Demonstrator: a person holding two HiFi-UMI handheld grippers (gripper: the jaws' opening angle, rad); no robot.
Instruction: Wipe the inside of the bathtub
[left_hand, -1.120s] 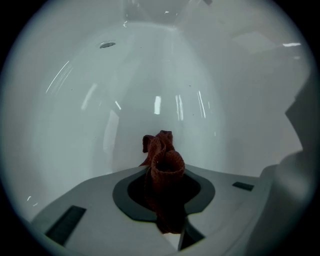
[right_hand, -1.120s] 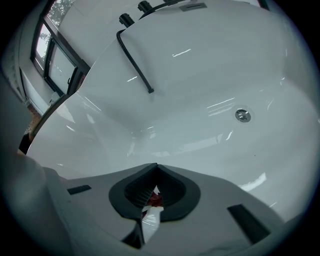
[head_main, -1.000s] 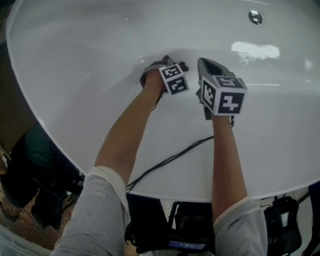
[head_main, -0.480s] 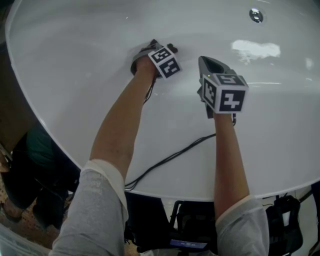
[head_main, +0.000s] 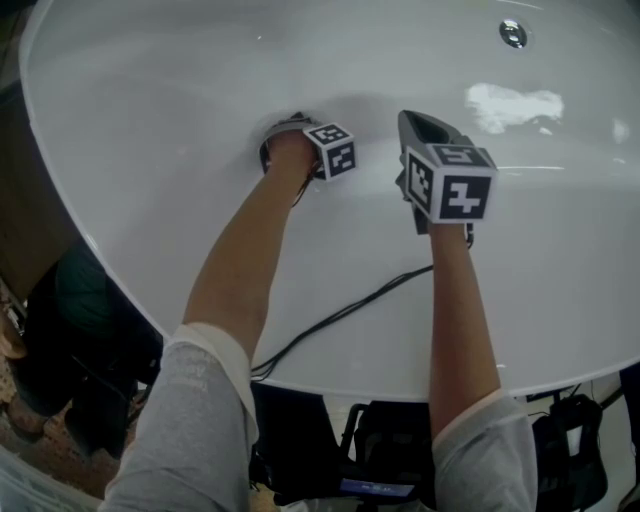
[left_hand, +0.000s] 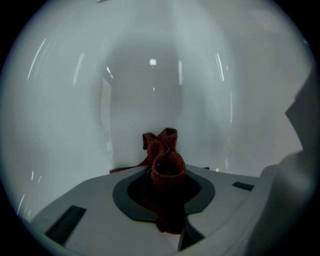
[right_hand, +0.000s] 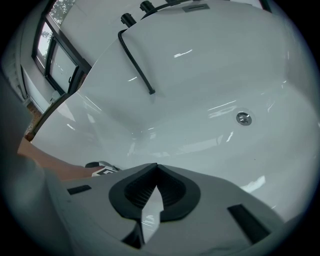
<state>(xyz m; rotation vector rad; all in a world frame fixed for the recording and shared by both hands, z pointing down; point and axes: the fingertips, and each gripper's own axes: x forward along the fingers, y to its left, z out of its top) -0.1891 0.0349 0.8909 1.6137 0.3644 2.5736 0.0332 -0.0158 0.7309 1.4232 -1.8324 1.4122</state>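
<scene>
1. While we lean over the bathtub (head_main: 150, 120), our left claw (left_hand: 167, 172) is clamped on a reddish cloth (left_hand: 162, 150), held at its inner wall.
2. Our right claw (right_hand: 156, 172) hovers beside it, jaws together, empty.

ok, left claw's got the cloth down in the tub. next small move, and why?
Probably press the left claw forward and drag it sideways along the bathtub wall: it's shut on the red-brown cloth, whose bunched end points at bare white wall. The right claw is shut and empty.
</scene>
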